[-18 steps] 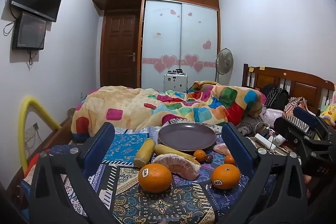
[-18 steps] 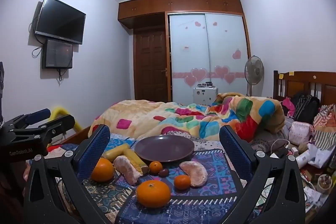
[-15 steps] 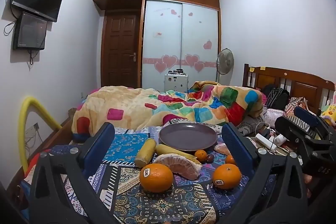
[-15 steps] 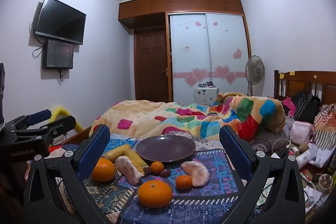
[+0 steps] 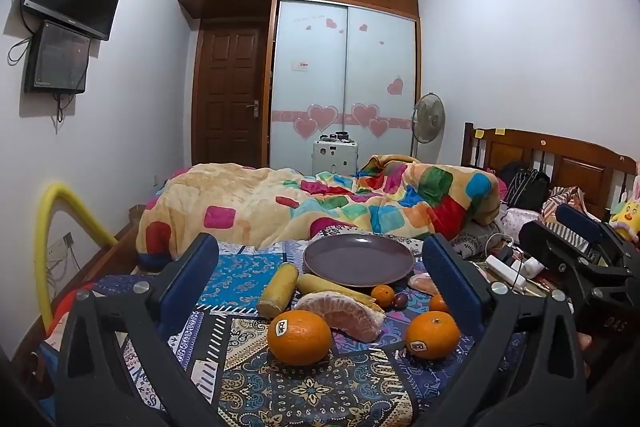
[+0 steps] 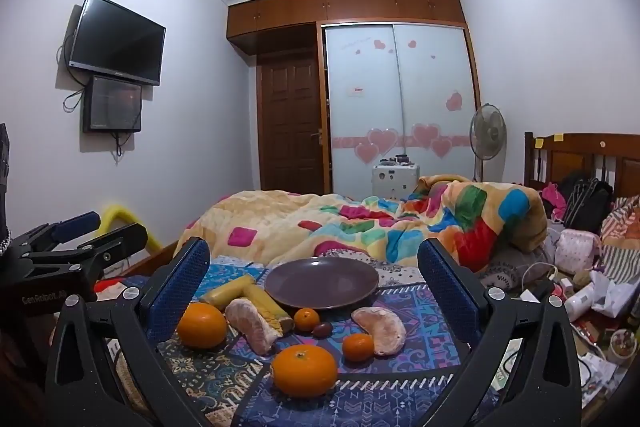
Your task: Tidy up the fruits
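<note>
Fruits (image 6: 304, 369) lie loose on the patterned cloth (image 5: 320, 395), near side of the empty purple plate (image 6: 322, 283). Nothing has shifted in the last half-second; my left claw (image 5: 320, 279) and right claw (image 6: 314, 277) gape wide, empty, sorting not begun.

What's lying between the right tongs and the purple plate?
In the right wrist view, the open right tongs frame a big orange, two small oranges, a dark little fruit and a peeled segment before the empty plate.
</note>
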`<state>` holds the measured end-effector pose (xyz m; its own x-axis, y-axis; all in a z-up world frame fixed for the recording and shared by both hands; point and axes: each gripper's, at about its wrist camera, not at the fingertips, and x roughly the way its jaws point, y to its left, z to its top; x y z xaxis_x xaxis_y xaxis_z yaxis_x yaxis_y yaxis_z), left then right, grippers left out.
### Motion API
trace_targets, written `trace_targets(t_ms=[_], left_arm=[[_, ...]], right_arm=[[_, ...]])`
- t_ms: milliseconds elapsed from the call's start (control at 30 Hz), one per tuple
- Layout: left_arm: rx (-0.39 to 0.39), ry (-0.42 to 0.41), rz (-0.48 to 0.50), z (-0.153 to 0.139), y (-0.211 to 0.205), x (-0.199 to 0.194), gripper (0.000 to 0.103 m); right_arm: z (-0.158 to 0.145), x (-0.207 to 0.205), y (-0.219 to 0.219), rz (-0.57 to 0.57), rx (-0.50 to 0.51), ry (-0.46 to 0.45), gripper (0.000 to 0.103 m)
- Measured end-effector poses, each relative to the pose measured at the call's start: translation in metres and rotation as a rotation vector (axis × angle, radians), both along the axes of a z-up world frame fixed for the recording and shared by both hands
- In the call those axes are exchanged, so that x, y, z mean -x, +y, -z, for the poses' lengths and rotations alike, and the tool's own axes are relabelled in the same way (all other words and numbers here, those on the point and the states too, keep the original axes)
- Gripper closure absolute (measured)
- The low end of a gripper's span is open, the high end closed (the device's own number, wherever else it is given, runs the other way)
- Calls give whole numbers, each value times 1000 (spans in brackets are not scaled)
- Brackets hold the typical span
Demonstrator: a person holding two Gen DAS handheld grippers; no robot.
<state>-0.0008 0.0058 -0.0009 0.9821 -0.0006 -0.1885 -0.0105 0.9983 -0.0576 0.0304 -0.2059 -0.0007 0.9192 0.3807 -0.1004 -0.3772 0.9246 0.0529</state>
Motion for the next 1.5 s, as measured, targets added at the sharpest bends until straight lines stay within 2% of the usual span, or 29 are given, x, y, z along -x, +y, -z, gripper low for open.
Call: trace_targets(t_ms=[1500], left_arm=[[-11,-11,-1,-7,-3,6,0]], right_arm=[[-4,6,2,-10,-10,-3,0]])
